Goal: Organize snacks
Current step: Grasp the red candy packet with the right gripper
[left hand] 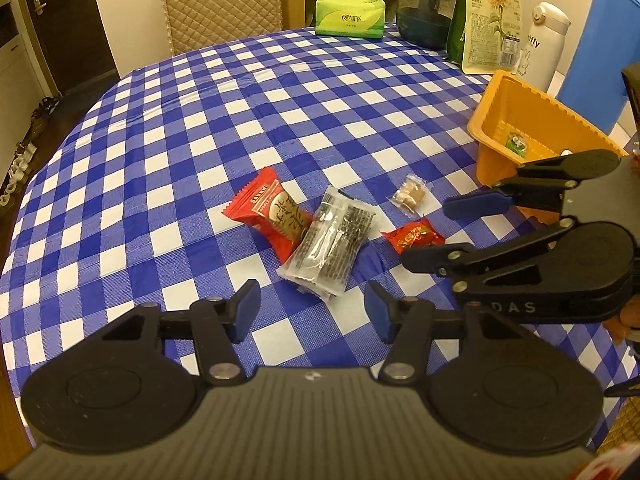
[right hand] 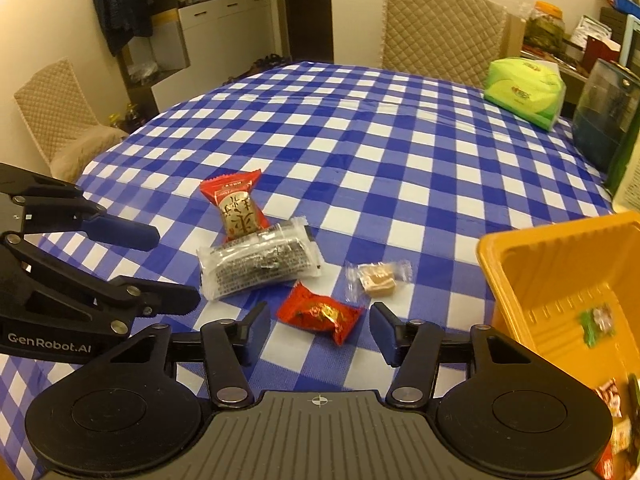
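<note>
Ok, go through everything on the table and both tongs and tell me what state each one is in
left tongs: open, empty
right tongs: open, empty, either side of the small red candy
small red candy: sealed, on the cloth
big red packet: sealed, lying flat
clear seaweed packet: sealed, overlapping the big red packet
clear wrapped candy: sealed, on the cloth
orange tray: tilted, a green-wrapped sweet inside
tissue pack: open, tissue sticking out

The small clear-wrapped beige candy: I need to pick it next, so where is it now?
The small clear-wrapped beige candy lies on the blue checked tablecloth, between the clear seaweed packet and the orange plastic tray, just beyond the red foil candy.
</note>
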Demonstrator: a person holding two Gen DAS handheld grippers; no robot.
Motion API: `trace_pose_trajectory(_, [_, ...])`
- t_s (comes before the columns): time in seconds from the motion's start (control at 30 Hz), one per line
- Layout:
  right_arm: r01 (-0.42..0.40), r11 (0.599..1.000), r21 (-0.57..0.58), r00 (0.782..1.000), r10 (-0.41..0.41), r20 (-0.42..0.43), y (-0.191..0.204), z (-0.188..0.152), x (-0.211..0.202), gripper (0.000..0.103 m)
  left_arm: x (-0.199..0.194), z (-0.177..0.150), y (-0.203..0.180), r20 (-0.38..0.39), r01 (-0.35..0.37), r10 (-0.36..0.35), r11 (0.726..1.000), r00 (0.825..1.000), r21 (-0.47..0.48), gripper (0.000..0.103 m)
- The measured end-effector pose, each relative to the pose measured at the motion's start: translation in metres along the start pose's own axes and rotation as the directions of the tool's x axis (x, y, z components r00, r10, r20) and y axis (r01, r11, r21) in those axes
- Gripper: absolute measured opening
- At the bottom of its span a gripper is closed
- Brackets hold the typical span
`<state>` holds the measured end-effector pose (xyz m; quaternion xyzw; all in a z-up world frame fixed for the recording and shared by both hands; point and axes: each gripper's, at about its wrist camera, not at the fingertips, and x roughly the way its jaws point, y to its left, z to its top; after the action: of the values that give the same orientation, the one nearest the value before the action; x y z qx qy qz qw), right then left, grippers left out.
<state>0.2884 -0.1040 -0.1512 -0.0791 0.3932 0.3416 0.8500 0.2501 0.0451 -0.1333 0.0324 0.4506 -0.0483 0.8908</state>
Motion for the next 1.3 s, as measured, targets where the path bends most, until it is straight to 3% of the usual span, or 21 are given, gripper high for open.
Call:
trace_pose_trajectory(0.7, [-0.080,0.996,-0.031,0.996,0.079,-0.052,0.002,0.000,0.011,0.053,0.005,-0.003,0.008,-0.022,-0.013,0.013,1.000,1.000,-0.013,0.054])
trace_pose_trajectory(0.83, [-0.053,0.998,-0.014,0.998,0.053,-0.042,0.001,-0.001,0.009,0.052,0.005,-0.002,0.009,-0.022,-0.016,0.015,1.000,1.000,-0.014,0.054])
trace_pose_trajectory(1.3, [-0.033,0.997,0.065,0.999,0.035,-0.031,-0.011,0.007,0.020,0.032,0.007,0.006,0.004,-0.011,-0.004,0.004,1.000,1.000,0.005,0.053])
